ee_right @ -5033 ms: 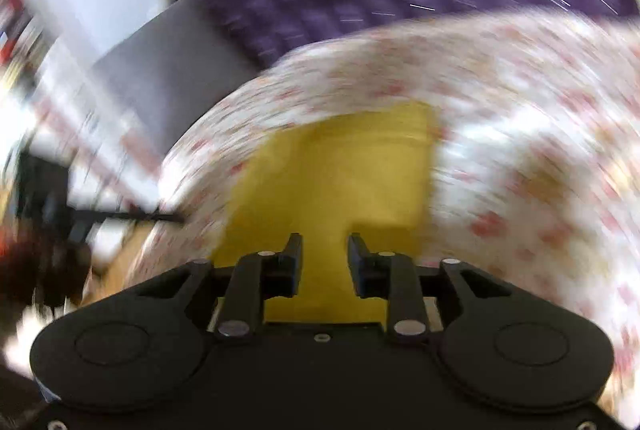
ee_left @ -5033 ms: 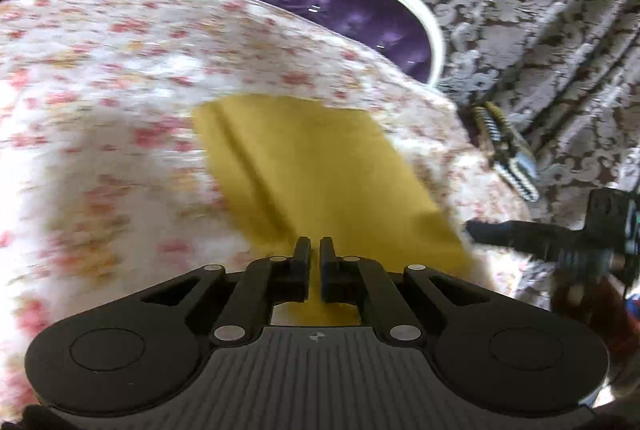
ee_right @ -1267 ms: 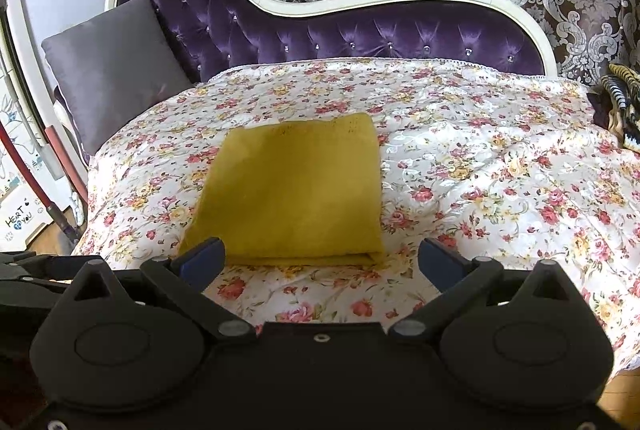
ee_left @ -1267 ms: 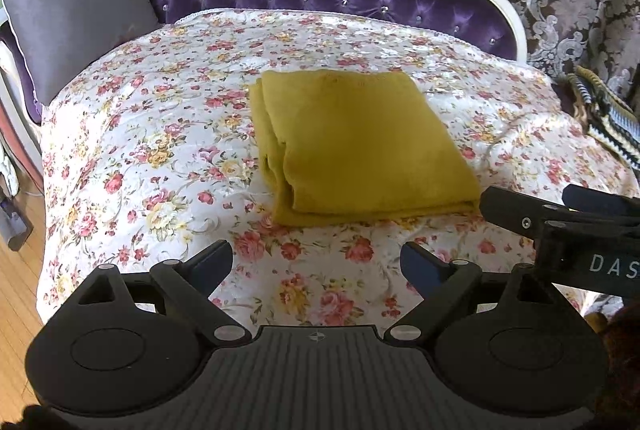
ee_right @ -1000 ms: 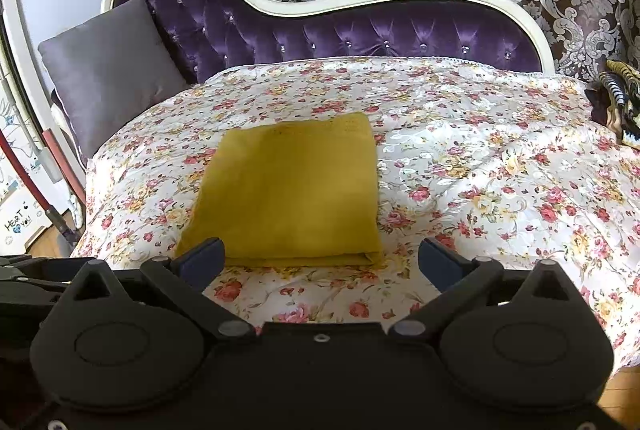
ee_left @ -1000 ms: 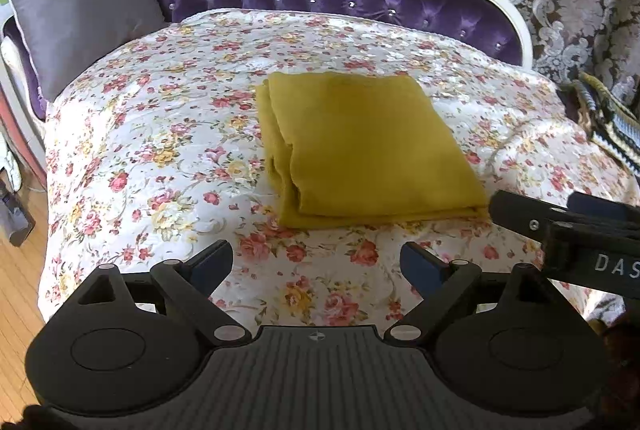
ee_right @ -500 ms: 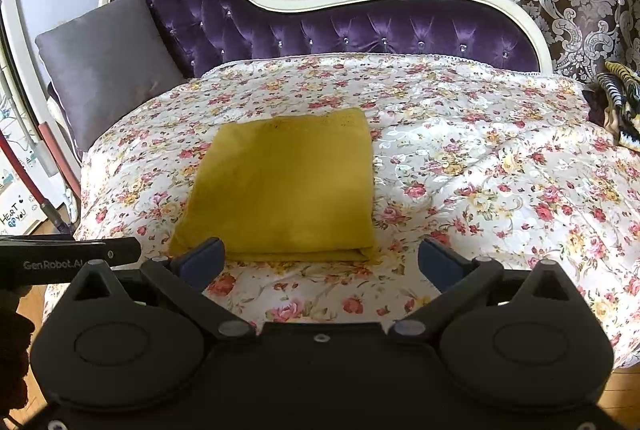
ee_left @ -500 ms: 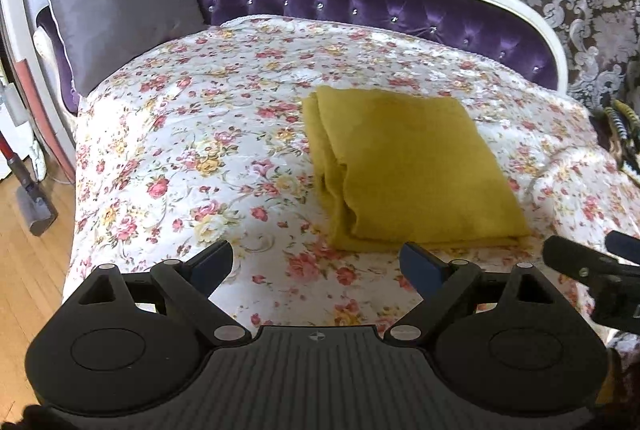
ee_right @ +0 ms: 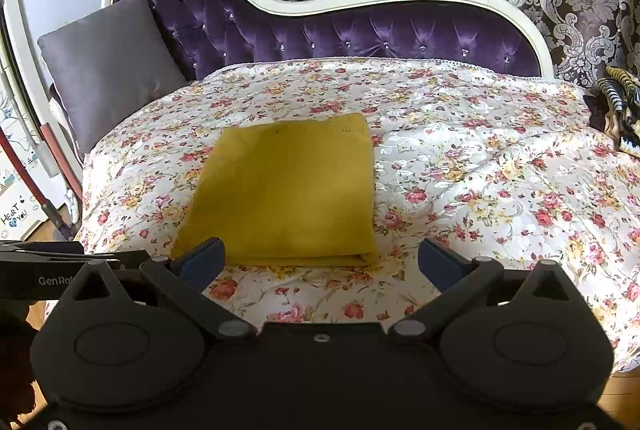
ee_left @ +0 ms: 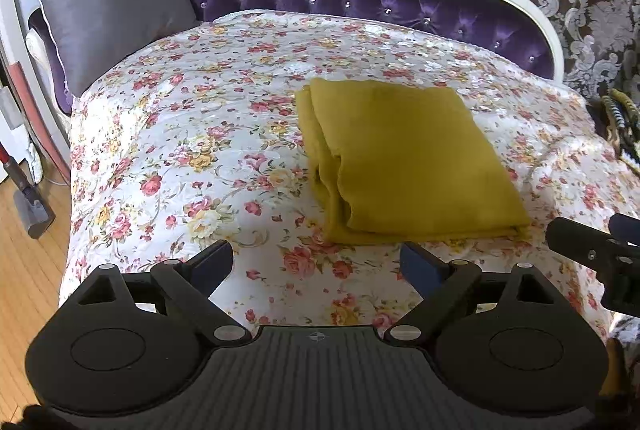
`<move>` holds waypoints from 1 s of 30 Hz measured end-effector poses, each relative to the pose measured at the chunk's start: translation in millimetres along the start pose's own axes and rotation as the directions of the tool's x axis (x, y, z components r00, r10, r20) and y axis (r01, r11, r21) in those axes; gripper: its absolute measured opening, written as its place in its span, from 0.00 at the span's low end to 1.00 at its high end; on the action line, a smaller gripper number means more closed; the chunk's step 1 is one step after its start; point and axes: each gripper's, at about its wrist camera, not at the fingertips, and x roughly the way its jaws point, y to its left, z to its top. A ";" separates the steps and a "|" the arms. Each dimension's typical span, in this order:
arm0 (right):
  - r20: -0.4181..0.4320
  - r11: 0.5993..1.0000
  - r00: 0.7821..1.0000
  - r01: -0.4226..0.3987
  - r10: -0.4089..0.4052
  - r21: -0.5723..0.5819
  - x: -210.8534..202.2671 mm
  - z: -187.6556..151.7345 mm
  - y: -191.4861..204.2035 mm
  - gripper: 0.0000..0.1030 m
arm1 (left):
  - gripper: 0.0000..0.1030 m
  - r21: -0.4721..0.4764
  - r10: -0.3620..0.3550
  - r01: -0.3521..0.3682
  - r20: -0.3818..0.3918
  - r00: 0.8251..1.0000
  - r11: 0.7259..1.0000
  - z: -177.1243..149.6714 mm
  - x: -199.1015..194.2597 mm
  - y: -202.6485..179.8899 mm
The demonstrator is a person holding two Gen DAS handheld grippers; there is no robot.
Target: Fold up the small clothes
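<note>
Item 1. Yellow garment (ee_left: 404, 157), mustard knit. It lies folded into a compact rectangle near the middle of the daybed (ee_left: 224, 133), on the floral coverlet and well in from every edge. The stacked layers show along its left side in the left wrist view; the top face is flat, with only slight slack at the near left corner.

Item 2. Left gripper (ee_left: 316, 262). Jaws spread wide, nothing between them. It hangs over the front edge of the daybed, apart from the garment.

Item 3. Right gripper (ee_right: 320, 258). Jaws likewise released and empty. It is short of the garment's near edge; whether the left pad overlaps or merely fronts the cloth cannot be told.

Item 4. Surroundings. A grey cushion (ee_right: 108, 69) sits at the left end against the purple tufted back. Striped fabric (ee_right: 620, 105) lies off the right end, its nature unclear.

Status. The folding of this piece appears complete: squared, set down, let go. If the striped fabric is another small garment, it would be what remains; no unfolded item lies on the coverlet.
</note>
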 end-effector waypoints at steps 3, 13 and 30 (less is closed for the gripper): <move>0.000 1.000 1.000 0.000 0.000 -0.002 0.0 0.7 0.5 0.99 | 0.89 0.003 -0.004 0.004 -0.001 1.000 1.000 0.0 0.1 -0.6; -0.002 1.000 1.000 -0.005 0.005 -0.005 0.7 0.9 2.4 0.99 | 0.89 0.005 -0.012 0.012 -0.002 1.000 1.000 0.6 -0.1 -1.8; -0.007 1.000 1.000 -0.012 0.012 -0.003 1.1 -0.1 2.2 0.99 | 0.88 0.012 -0.035 0.035 -0.009 0.999 0.999 -1.0 -0.5 -4.0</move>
